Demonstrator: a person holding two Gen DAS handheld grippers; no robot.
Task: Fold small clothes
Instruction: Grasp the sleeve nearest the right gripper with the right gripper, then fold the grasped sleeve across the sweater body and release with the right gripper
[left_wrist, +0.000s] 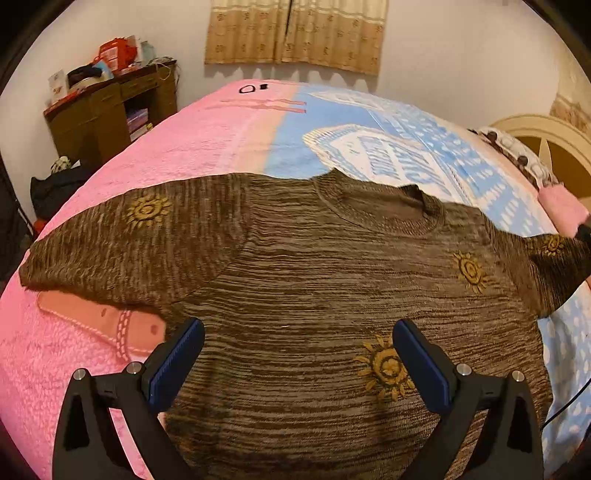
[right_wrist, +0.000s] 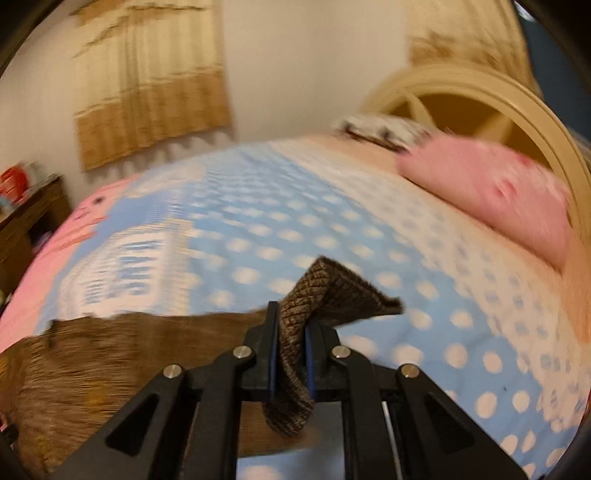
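The brown knitted sweater with yellow sun motifs (left_wrist: 314, 280) lies spread flat, front up, on my bed's pink and blue fleece blanket (left_wrist: 184, 147), neckline toward the curtained wall. My left gripper (left_wrist: 297, 363) hovers over the sweater's lower body with its blue-padded jaws spread wide, grasping nothing. My right gripper (right_wrist: 291, 354) is clenched on the ribbed sleeve cuff (right_wrist: 321, 291), lifted above the blanket's dotted blue part.

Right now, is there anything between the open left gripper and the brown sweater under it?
Nothing visible stands in the way. The left gripper is open over the sweater, which lies flat on the blanket, and no other thing lies on the knit between its fingers. The right gripper is shut on the sleeve cuff.
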